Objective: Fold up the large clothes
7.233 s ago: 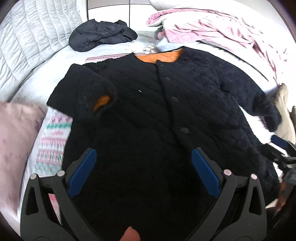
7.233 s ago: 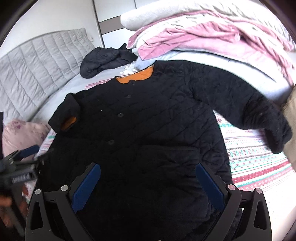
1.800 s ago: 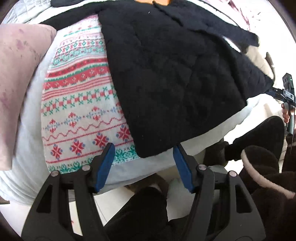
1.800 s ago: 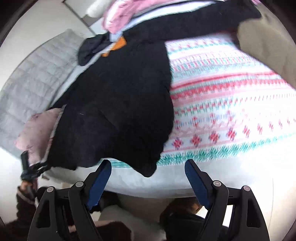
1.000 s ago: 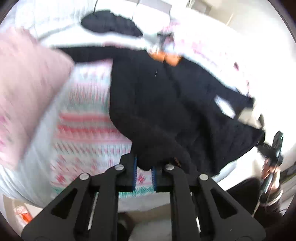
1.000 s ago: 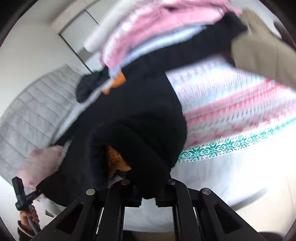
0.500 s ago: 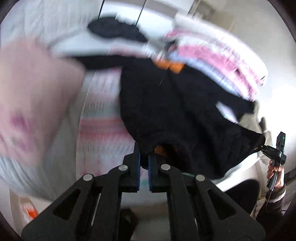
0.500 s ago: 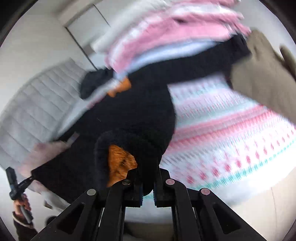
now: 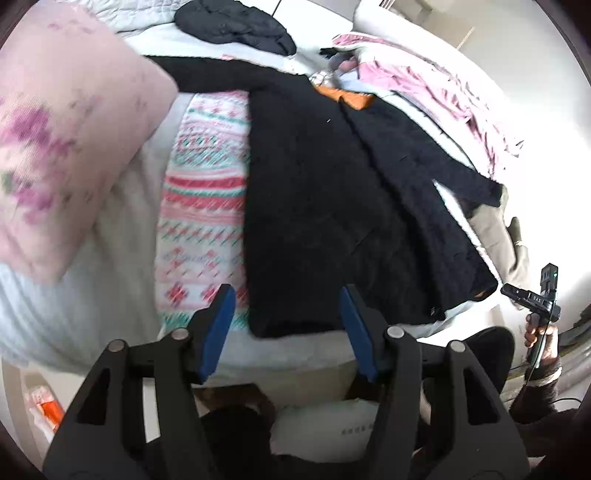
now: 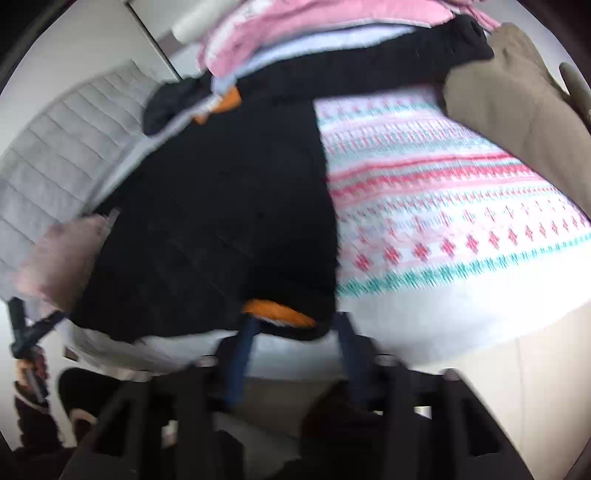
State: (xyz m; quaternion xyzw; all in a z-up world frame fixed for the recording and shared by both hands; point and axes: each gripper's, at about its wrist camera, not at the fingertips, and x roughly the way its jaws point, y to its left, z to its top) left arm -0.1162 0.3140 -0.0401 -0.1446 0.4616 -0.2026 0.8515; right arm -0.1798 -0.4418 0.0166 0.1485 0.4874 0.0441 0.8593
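A large black quilted jacket (image 9: 325, 206) with orange lining lies spread on the bed, collar away from me. Its hem reaches the bed's near edge. My left gripper (image 9: 288, 314) is open, its blue pads either side of the hem's left corner, not holding it. In the right wrist view the jacket (image 10: 221, 221) shows its right hem corner, with orange lining (image 10: 277, 312) peeking out. My right gripper (image 10: 295, 332) is open just below that corner, blurred. The right gripper also shows in the left wrist view (image 9: 535, 295) at the far right.
A patterned red, green and white blanket (image 9: 203, 206) covers the bed. A pink pillow (image 9: 62, 122) lies left. Pink bedding (image 9: 424, 81) and another dark garment (image 9: 232, 22) sit at the back. A beige cushion (image 10: 517, 103) lies right. My legs stand below the bed edge.
Both grippers were shut on the jacket's hem corners and held them lifted. Both have let go and opened, and the hem lies flat at the bed's edge.
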